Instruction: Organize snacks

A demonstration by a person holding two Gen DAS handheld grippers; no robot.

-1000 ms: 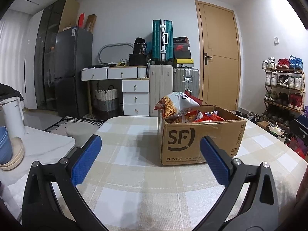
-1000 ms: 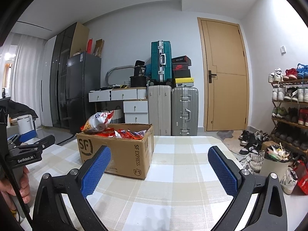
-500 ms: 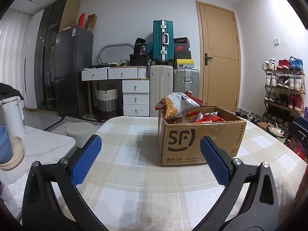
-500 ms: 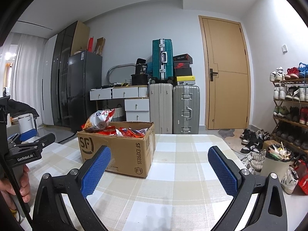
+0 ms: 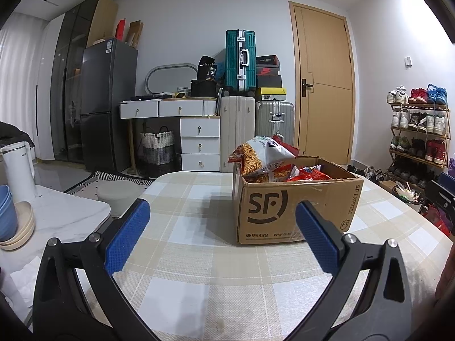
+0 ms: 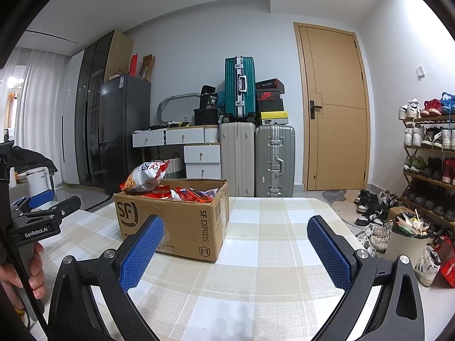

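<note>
Snacks (image 5: 267, 162) sit heaped in one open cardboard box (image 5: 295, 213) on the checked worktop (image 5: 199, 255), and we have both tools hovering short of it. Our left gripper (image 5: 220, 236) has its jaws spread wide with nothing between them, the box just ahead and to the right. Our right gripper (image 6: 236, 247) is likewise released and empty, the box ahead on its left. We count one big chip bag (image 6: 148, 174) poking above the rim, with several red packets (image 6: 193, 193) beneath; exact number, we cannot tell. Out left, one white kettle (image 5: 18, 170) and stacked bowls (image 5: 12, 221) on a marble counter. Beyond: three suitcases (image 6: 256, 130), one dark fridge (image 5: 105, 105), one wooden door (image 5: 324, 85), one shoe rack (image 5: 418, 130).
</note>
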